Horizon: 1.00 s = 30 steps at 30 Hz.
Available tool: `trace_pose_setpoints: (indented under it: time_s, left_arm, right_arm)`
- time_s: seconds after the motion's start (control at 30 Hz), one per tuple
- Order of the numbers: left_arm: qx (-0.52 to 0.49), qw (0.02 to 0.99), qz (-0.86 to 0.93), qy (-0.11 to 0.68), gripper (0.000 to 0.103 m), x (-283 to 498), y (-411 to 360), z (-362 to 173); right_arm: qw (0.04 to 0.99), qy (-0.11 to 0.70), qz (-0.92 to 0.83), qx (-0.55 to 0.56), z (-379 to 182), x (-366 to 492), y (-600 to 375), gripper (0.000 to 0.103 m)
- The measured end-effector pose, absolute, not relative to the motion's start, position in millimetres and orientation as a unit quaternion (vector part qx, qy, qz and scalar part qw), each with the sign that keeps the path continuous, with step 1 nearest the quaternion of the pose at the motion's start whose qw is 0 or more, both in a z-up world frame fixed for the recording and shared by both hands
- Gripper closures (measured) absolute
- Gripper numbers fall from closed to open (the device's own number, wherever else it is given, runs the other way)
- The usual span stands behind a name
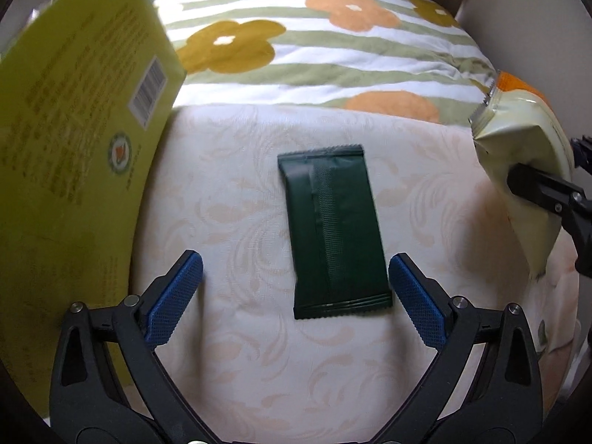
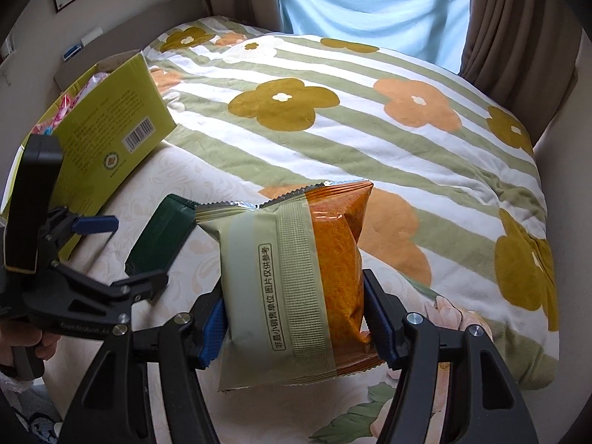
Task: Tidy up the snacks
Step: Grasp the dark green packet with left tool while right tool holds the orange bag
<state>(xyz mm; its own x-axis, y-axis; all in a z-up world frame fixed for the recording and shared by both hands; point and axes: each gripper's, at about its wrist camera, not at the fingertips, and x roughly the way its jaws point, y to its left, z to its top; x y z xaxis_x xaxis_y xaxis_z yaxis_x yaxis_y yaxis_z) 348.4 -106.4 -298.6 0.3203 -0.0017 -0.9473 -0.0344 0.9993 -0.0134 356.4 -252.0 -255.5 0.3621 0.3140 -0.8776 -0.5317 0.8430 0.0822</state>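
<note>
A dark green snack packet [image 1: 331, 231] lies flat on the cream patterned bed surface [image 1: 240, 185]. My left gripper [image 1: 296, 298] is open just above the packet's near end, its blue pads [image 1: 175, 298] on either side. The packet also shows in the right wrist view [image 2: 159, 240], with the left gripper [image 2: 122, 255] beside it. My right gripper [image 2: 296, 318] is shut on a pale green and orange snack bag [image 2: 296, 277], held above the bed. That bag [image 1: 525, 170] shows at the right edge of the left wrist view.
A yellow-green box [image 1: 74, 140] stands at the left, with pink wrapped items inside [image 2: 74, 100]. A striped floral quilt [image 2: 370, 129] covers the far bed. Curtains [image 2: 518, 18] and a window lie behind.
</note>
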Motion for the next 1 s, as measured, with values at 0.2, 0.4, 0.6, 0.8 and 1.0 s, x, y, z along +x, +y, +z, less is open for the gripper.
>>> trace_pose_setpoints:
  time_s: [0.2, 0.4, 0.6, 0.8, 1.0]
  left_arm:
    - [-0.002, 0.81, 0.001, 0.586, 0.014, 362, -111, -298]
    - [-0.005, 0.813, -0.013, 0.582, 0.04, 362, -113, -293]
    - [-0.007, 0.807, -0.029, 0.59, 0.06, 364, -112, -289]
    - [-0.016, 0.81, -0.039, 0.585, 0.06, 362, -110, -286]
    - [-0.033, 0.824, -0.045, 0.564, 0.06, 358, -107, -262]
  right_arm:
    - [0.82, 0.503, 0.257, -0.091, -255, 356, -258, 0.042]
    - [0.817, 0.506, 0.262, -0.084, -259, 351, -258, 0.042]
    - [0.82, 0.501, 0.267, -0.069, -258, 346, -257, 0.042]
    - [0.824, 0.496, 0.266, -0.066, -253, 342, -256, 0.042]
    - [0.838, 0.479, 0.254, -0.065, -233, 337, -261, 0.042]
